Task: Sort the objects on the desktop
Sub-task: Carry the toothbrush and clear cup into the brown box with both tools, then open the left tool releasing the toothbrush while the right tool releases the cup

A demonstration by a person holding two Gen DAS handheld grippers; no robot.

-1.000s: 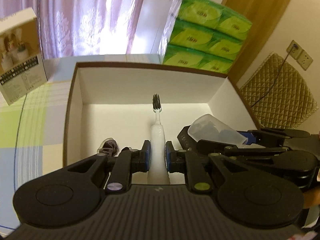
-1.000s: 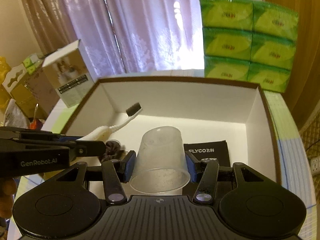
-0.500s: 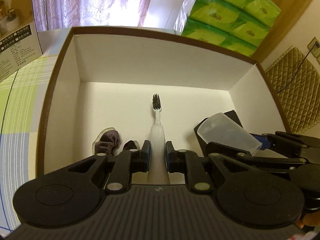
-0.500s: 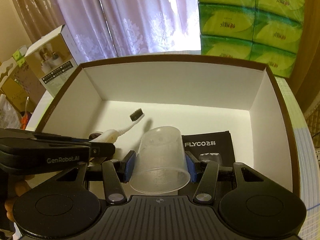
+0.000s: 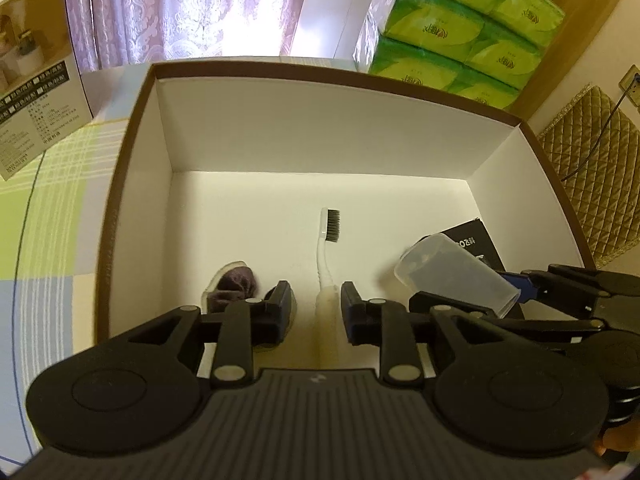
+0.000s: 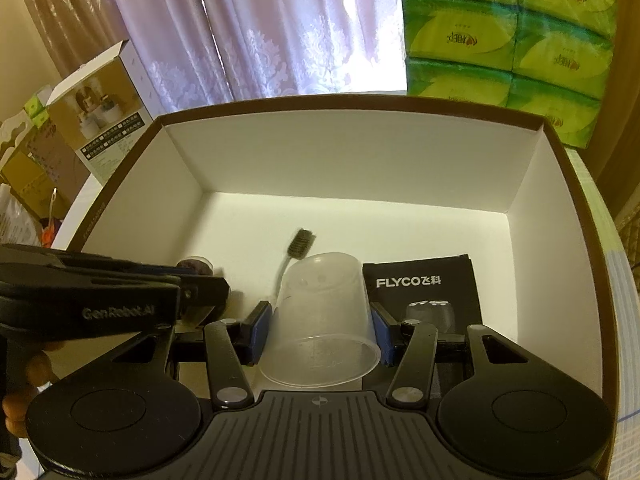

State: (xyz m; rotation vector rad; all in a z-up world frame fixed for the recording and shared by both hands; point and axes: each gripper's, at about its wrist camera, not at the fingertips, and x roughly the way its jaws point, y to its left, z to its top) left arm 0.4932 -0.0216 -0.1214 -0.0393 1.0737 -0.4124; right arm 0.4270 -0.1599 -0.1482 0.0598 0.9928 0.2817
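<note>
From my left claw point(image 5: 314, 306) I look down into the white box point(image 5: 320, 128) with the brown rim. Its fingers stand apart, and the toothbrush point(image 5: 326, 256) lies on the box floor in the gap between them, touching neither pad as far as I can see. The handle end sits between the fingertips and the dark bristles point toward the far wall. Just left of the left finger lies a small clear packet with something dark purple in it point(image 5: 234, 286), partly hidden behind that finger.

My right claw point(image 6: 320, 322) is clamped on the clear plastic cup point(image 6: 320, 312). The cup is held sideways with its open mouth toward the camera and its base pointing to the far wall, a blue pad pressed on each side. It hangs above the box floor in the near half of the box. In the left view the same cup point(image 5: 456, 276) shows to the right of the toothbrush, well apart from it.

Right of the cup, flat on the floor, lies a black FLYCO pouch point(image 6: 424, 284), its near part hidden behind the right finger.

Outside the box, green tissue packs point(image 6: 504, 40) are stacked past the far right corner, and a printed carton point(image 6: 100, 120) stands off the far left side, before a lilac curtain point(image 6: 240, 28).
</note>
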